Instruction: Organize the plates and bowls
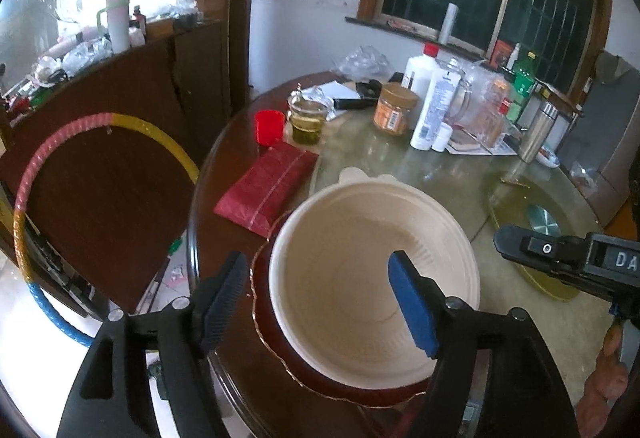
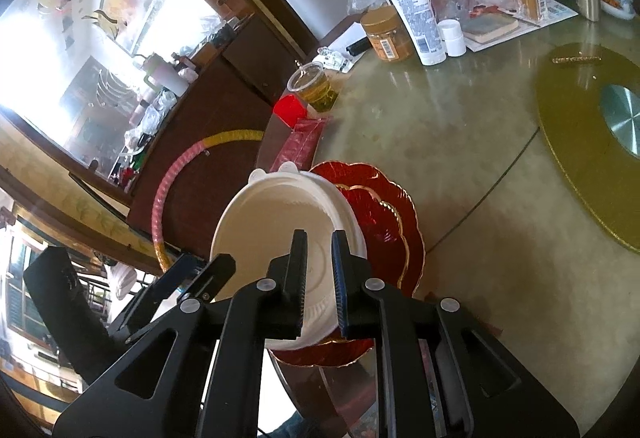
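Note:
A stack of cream bowls [image 1: 340,258] sits on red plates with gold rims [image 1: 262,286] at the table's near edge. My left gripper [image 1: 320,298] is open wide and straddles the bowl's near rim, with its blue-padded finger [image 1: 412,302] inside the bowl and the other outside; neither pad presses on it. In the right wrist view the bowls [image 2: 272,213] and red plates [image 2: 384,222] lie just past my right gripper [image 2: 320,270]. Its jaws stand a narrow gap apart over the bowl's right rim, gripping nothing. The right gripper [image 1: 500,242] also shows beside the bowl.
A red packet [image 1: 268,185], a red cup [image 1: 269,125] and a glass of tea [image 1: 306,121] stand behind the bowls. Bottles, a jar [image 2: 386,33] and a jug crowd the table's far side. A gold turntable [image 2: 580,141] lies to the right. A coloured hoop [image 1: 100,121] leans on the cabinet.

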Motion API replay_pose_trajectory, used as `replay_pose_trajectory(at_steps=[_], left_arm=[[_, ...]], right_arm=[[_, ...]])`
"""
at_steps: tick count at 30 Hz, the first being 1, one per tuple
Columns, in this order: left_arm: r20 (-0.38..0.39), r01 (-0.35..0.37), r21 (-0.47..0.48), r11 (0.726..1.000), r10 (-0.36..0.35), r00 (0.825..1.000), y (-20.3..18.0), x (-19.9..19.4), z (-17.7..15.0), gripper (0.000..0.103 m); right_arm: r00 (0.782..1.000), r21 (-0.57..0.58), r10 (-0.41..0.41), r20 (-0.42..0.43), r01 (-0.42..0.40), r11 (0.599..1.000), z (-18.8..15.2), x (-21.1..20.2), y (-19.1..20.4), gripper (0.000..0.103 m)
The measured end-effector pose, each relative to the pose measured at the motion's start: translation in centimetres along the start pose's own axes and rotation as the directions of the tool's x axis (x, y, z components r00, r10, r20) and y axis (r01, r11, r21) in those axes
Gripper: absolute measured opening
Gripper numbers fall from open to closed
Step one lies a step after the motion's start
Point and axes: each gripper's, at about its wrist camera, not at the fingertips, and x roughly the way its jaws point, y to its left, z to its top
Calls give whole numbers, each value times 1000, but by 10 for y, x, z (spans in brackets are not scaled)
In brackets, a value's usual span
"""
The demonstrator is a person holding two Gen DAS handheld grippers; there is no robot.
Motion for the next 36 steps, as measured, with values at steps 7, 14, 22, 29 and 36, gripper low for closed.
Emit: replay_pose_trajectory(at_steps=[7, 14, 22, 29, 36], left_arm=[[17, -58, 39, 998, 57, 998, -6, -3, -3, 81], [64, -85, 29, 996, 83, 994, -5, -10, -10, 86], [92, -137, 60, 989, 131, 987, -10, -13, -11, 87], [82, -122, 91, 988, 115, 990, -15, -15, -15, 103], [96, -69, 84, 994, 60, 994, -13, -22, -17, 103]], right_arm=[[998, -130, -10, 60, 18, 991, -8, -16, 18, 75], [987, -358, -90, 133, 133, 924, -28, -43, 30, 91], [976, -501, -114, 188, 195, 843, -43, -67, 25, 103], [973, -633, -176, 149, 231, 739, -68, -55, 35, 103], [972, -642, -189, 139, 233, 730, -75, -50, 37, 103]])
